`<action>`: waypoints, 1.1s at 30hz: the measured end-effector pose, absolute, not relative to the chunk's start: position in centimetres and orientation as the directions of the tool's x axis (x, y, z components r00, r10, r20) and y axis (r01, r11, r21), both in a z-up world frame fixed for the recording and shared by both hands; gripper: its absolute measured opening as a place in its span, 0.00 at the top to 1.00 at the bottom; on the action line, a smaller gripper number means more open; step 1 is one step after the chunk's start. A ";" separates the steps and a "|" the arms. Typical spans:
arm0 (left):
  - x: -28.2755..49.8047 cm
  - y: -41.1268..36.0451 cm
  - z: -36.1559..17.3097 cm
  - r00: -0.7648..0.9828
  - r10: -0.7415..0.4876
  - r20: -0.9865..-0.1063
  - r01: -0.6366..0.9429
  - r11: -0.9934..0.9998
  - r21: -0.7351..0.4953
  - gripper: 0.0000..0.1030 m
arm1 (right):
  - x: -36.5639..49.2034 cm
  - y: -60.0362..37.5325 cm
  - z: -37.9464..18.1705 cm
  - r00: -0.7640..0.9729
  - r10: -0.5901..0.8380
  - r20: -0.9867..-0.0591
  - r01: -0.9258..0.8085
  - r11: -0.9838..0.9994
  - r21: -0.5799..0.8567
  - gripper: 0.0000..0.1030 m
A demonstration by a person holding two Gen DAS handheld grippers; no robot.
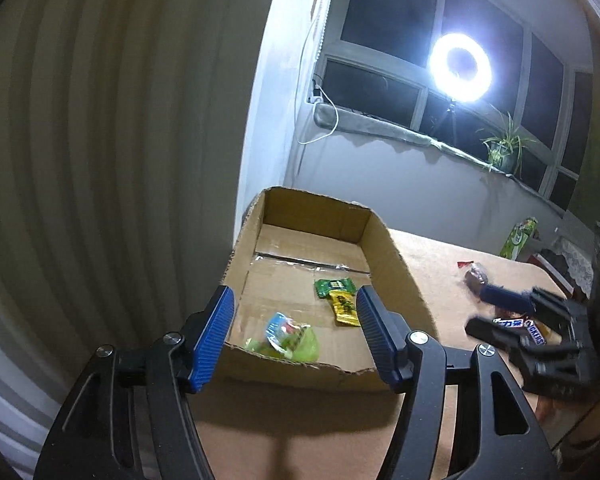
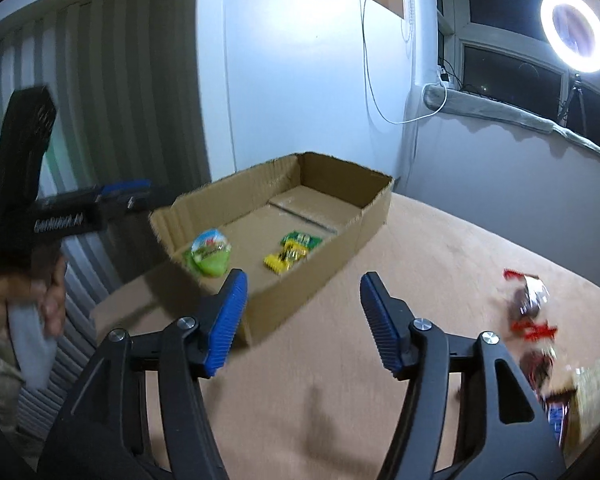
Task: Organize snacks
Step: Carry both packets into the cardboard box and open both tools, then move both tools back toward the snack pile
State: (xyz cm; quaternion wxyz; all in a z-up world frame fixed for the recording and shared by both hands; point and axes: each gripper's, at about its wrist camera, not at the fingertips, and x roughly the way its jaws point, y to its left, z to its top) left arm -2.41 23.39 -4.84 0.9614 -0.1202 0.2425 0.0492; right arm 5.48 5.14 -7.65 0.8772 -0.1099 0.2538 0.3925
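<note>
An open cardboard box (image 1: 384, 248) stands at the table's left end. In it lie a green jelly cup (image 1: 292, 340) by the near wall, a green packet (image 1: 334, 286) and a yellow packet (image 1: 346, 308). My left gripper (image 1: 292, 294) is open above the box's near wall, its pads off the cup below. The right wrist view shows the box (image 2: 340, 240), the cup (image 2: 210, 256) and the left gripper (image 2: 128, 196) beside it. My right gripper (image 2: 304, 278) is open over bare table, nothing between its fingers. In the left wrist view the right gripper (image 1: 500, 316) hovers by a Snickers bar (image 1: 520, 326).
Loose wrapped sweets (image 2: 528, 296) and more blurred snacks (image 2: 536, 328) lie on the tan table at the right. A green bag (image 1: 518, 238) stands at the far edge. A ring light (image 1: 460, 66) and a plant (image 1: 502, 152) are by the window. A ribbed wall lies left.
</note>
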 end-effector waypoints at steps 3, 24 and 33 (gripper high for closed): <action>-2.4 22.6 -4.7 0.879 0.022 -0.476 -0.135 0.969 -0.205 0.35 | 4.4 4.3 -8.4 0.562 0.622 -0.545 -0.743 0.670 -0.001 0.40; -0.6 11.9 -4.9 0.836 -0.140 -0.531 0.075 0.987 -0.142 0.35 | 2.0 -6.1 -10.6 0.635 0.530 -0.562 -0.624 0.781 0.030 0.40; 0.7 7.0 -6.1 0.789 -0.235 -0.568 0.191 0.972 -0.138 0.35 | 1.5 -11.2 -12.4 0.644 0.443 -0.624 -0.534 0.844 0.048 0.40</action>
